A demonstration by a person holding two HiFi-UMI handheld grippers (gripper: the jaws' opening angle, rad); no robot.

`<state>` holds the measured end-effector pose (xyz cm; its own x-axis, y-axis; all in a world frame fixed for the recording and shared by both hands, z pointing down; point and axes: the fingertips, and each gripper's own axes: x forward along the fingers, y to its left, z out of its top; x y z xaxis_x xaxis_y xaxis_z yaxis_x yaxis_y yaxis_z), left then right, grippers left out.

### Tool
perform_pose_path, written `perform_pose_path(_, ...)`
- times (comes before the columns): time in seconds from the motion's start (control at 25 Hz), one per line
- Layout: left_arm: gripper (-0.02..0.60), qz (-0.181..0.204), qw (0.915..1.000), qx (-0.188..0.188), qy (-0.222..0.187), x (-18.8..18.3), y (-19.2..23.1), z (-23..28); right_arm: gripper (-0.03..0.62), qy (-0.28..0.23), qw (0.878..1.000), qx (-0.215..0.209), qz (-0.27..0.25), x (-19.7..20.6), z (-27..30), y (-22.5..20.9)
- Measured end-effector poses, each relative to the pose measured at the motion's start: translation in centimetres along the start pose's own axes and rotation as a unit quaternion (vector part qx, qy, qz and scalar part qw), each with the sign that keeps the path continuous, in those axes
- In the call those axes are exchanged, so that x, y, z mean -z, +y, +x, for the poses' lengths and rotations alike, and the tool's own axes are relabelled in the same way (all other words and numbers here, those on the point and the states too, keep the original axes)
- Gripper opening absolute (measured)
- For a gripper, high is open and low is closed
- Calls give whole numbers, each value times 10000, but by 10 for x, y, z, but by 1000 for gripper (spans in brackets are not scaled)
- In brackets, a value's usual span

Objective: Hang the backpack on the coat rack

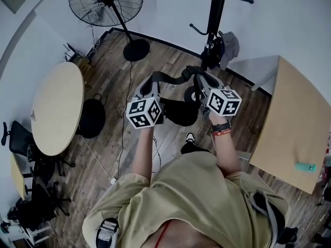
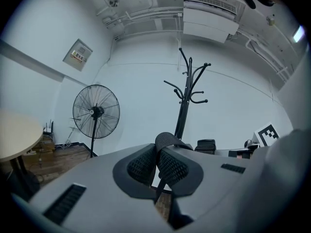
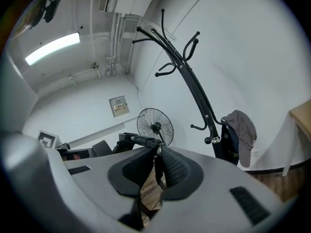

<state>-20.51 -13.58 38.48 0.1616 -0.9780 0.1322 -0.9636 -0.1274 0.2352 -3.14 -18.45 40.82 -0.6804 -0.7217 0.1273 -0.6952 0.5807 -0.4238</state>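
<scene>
Holding the backpack [image 1: 178, 111] up by its strap [image 1: 173, 77], the two grippers each pinch one end. I think this spreads the strap out so a hook can slip under it. The left gripper [image 1: 150, 88] is squeezed tight on the strap, and the right gripper [image 1: 202, 86] is clamped on it too. The backpack hangs between them, near the coat rack [image 1: 213, 30] but not on it yet. The wall sign [image 2: 77, 56] is too small to read.
</scene>
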Motion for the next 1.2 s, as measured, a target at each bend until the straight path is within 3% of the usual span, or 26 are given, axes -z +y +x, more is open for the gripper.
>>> perform_pose_path(0.36,25,63,9984,559,3,6,-46,73,61,-350,9988,352,-18,-29,-12,-58)
perform_pose_path(0.76,25,-87,9979,646,29,27,-73,149,61,-495,9971,561,116,-47,-5,-147)
perform_pose_path(1.2,25,-137,9952,953,174,32,-93,209,63,-578,9939,867,364,-57,5,-201)
